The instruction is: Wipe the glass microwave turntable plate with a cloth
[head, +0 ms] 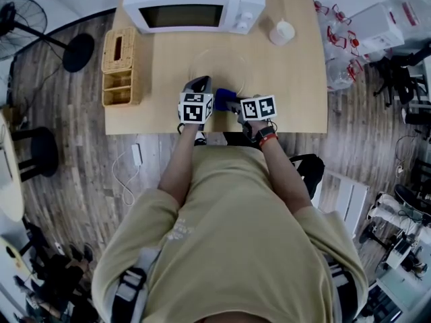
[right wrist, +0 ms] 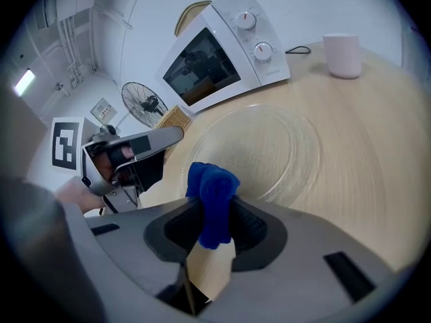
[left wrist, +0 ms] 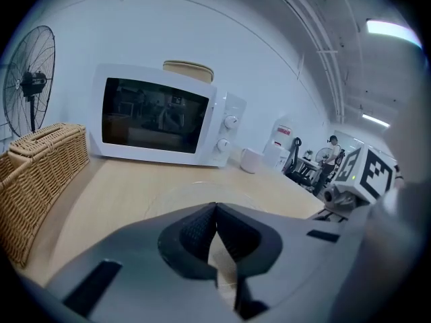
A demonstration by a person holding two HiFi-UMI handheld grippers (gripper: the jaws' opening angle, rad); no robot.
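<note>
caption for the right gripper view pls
Right gripper shut on a blue cloth by the near rim of the glass turntable plate, microwave behind.

The plate (right wrist: 269, 147) is clear, smooth glass on a matt pale wood table (head: 296, 86); the cloth (right wrist: 212, 194) is blue and fuzzy. At left the basket (left wrist: 40, 173) is rough woven wicker, the microwave (left wrist: 161, 116) glossy white.

Head view overhead; gripper views low, sharing plate (right wrist: 264, 147), microwave (right wrist: 215, 52).
</note>
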